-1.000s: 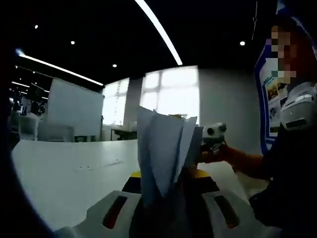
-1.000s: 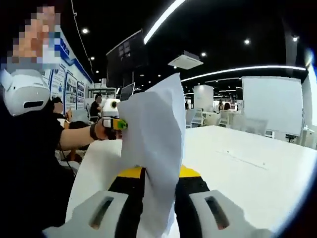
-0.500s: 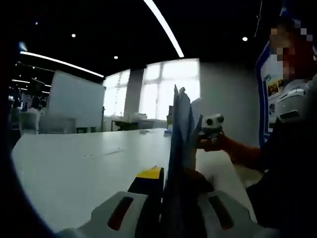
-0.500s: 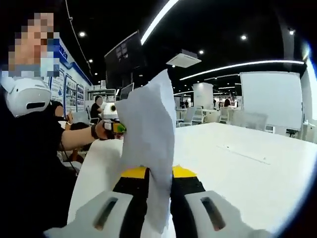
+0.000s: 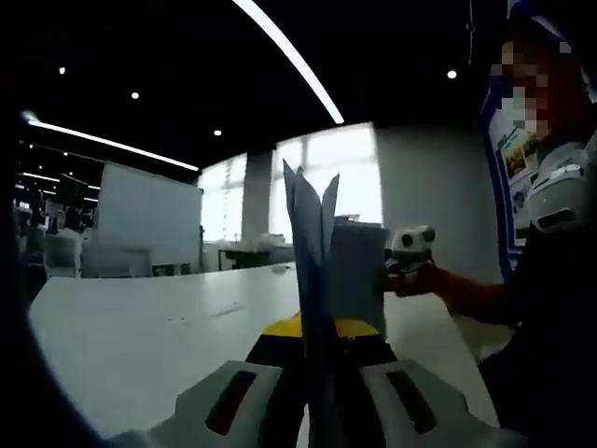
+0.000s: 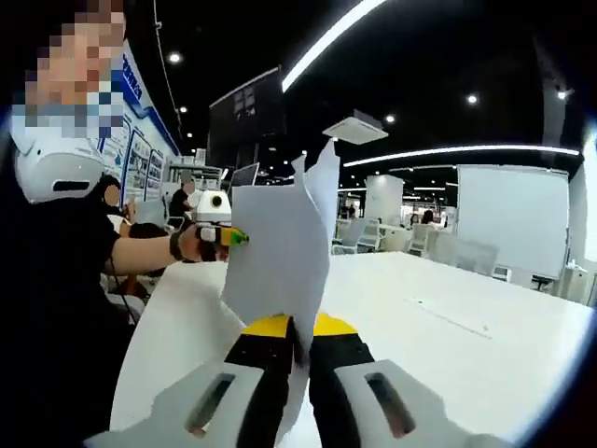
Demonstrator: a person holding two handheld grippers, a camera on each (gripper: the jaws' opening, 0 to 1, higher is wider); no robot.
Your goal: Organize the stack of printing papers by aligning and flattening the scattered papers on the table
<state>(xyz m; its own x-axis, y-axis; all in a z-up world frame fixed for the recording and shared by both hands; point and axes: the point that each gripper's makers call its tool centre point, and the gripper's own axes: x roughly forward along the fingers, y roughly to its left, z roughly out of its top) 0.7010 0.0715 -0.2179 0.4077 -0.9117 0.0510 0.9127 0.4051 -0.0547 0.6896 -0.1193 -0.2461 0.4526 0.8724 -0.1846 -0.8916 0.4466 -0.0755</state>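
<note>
Above the table (image 6: 485, 345), both the left gripper (image 5: 312, 392) and right gripper (image 6: 294, 373) pinch the upright papers (image 6: 280, 261), whose uneven sheets could slip out or crease if squeezed askew.

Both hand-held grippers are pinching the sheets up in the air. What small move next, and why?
Probably lower the papers until their bottom edge taps the table. The right hand-held gripper and the left hand-held gripper each clamp them upright, and the top edges still fan out unevenly, so a tap should square them.
</note>
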